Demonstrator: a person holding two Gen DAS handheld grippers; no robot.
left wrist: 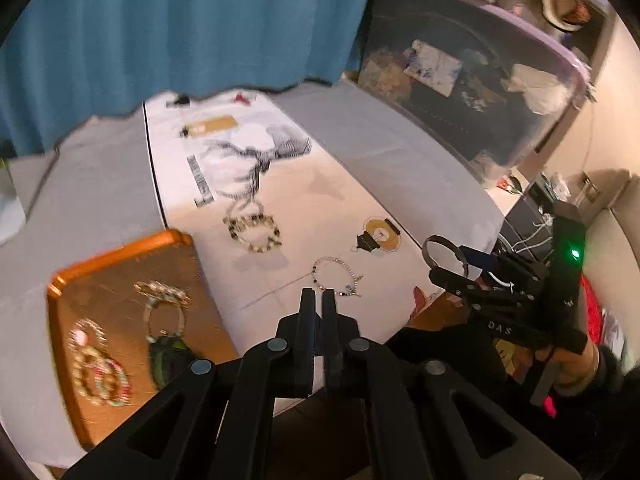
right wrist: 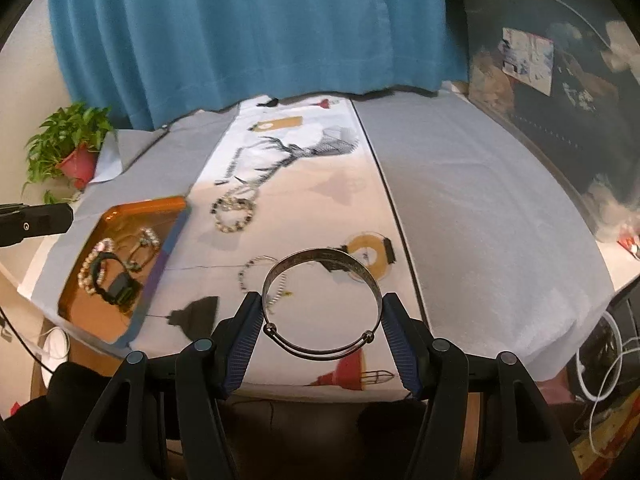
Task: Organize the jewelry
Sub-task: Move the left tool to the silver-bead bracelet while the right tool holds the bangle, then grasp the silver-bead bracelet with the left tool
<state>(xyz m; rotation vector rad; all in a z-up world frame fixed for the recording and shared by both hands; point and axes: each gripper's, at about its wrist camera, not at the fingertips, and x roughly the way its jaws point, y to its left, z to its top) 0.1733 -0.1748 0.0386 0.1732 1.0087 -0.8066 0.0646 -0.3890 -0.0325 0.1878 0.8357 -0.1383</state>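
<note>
My right gripper (right wrist: 322,306) is shut on a silver bangle (right wrist: 320,256) and holds it above the near edge of the table; the gripper and bangle (left wrist: 444,254) also show at the right of the left wrist view. My left gripper (left wrist: 318,294) is shut and empty, just short of a thin chain bracelet (left wrist: 336,276) on the cloth. A beaded bracelet (left wrist: 254,230) lies farther back. The orange tray (left wrist: 120,254) at the left holds several bracelets and a dark watch (left wrist: 164,354).
A printed white cloth (right wrist: 320,152) runs down the grey table cover (right wrist: 480,208). A blue curtain (right wrist: 248,32) hangs behind. A clear storage bin (left wrist: 480,92) stands at the right, a potted plant (right wrist: 68,140) at the far left. Cables (right wrist: 604,356) lie below the right edge.
</note>
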